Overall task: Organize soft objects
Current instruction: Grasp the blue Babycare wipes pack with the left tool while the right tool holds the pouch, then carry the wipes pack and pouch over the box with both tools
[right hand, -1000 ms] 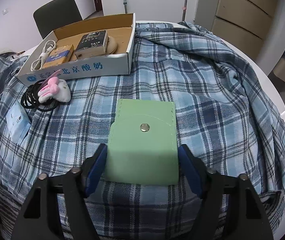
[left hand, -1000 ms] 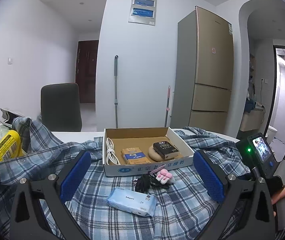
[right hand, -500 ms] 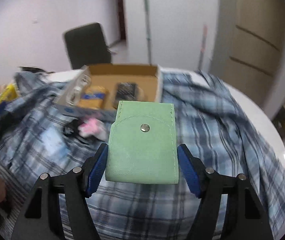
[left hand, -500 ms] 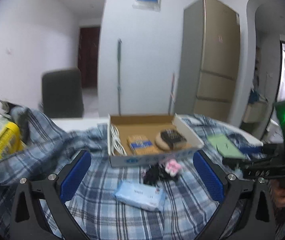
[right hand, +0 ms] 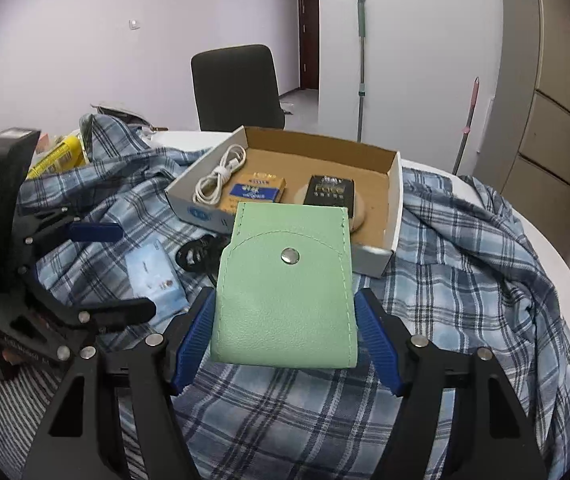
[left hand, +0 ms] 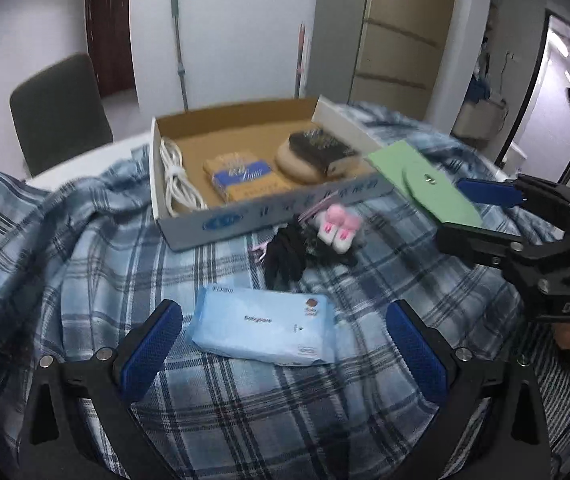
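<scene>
My right gripper [right hand: 285,336] is shut on a light green snap pouch [right hand: 285,284] and holds it in the air in front of the cardboard box [right hand: 391,216]. The pouch also shows in the left wrist view [left hand: 425,182], at the box's right front corner. My left gripper [left hand: 281,344] is open, its fingers either side of a blue wipes pack [left hand: 263,326] lying on the plaid shirt [left hand: 85,260]. A black hair-tie bundle [left hand: 285,254] and a pink plush toy [left hand: 339,226] lie between the pack and the box [left hand: 245,220].
The box holds a white cable [left hand: 177,180], a blue-yellow packet [left hand: 241,174], a tan round pad [left hand: 297,162] with a black box [left hand: 321,148] on it. A dark chair [right hand: 237,84] stands behind the table. Yellow items [right hand: 59,152] sit far left.
My right gripper has lifted the green pouch off the shirt and carried it toward the box. My left gripper has tilted down and closed in over the wipes pack.
</scene>
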The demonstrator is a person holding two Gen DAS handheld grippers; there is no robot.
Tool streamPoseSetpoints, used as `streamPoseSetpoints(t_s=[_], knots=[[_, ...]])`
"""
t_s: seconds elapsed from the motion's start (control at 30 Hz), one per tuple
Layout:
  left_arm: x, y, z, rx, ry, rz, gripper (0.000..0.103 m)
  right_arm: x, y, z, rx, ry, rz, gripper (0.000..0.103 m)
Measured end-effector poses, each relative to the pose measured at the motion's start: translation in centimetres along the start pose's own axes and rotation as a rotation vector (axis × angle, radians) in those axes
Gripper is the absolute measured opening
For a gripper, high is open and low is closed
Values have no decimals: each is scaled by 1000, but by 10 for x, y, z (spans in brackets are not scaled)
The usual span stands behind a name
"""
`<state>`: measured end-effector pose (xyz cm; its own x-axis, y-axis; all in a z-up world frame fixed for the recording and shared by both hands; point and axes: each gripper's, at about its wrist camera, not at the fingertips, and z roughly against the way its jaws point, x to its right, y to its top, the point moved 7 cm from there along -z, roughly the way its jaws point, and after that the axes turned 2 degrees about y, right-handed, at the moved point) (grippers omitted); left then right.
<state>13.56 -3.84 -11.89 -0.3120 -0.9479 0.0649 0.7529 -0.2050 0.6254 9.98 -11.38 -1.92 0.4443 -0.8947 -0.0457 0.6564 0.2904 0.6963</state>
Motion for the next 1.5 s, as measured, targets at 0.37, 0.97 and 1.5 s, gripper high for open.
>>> streamPoseSetpoints(t_s=[0.37, 0.97, 1.5], knots=[[-11, -8, -16, -80, -11, 61, 87, 7, -8, -11, -37, 38, -40, 69], [2, 1, 25, 91, 68, -16, 71, 9, -6, -6, -6, 12, -37, 69], [9, 79, 93, 312, 159, 7, 71, 13, 63, 32, 109, -75, -12, 69]])
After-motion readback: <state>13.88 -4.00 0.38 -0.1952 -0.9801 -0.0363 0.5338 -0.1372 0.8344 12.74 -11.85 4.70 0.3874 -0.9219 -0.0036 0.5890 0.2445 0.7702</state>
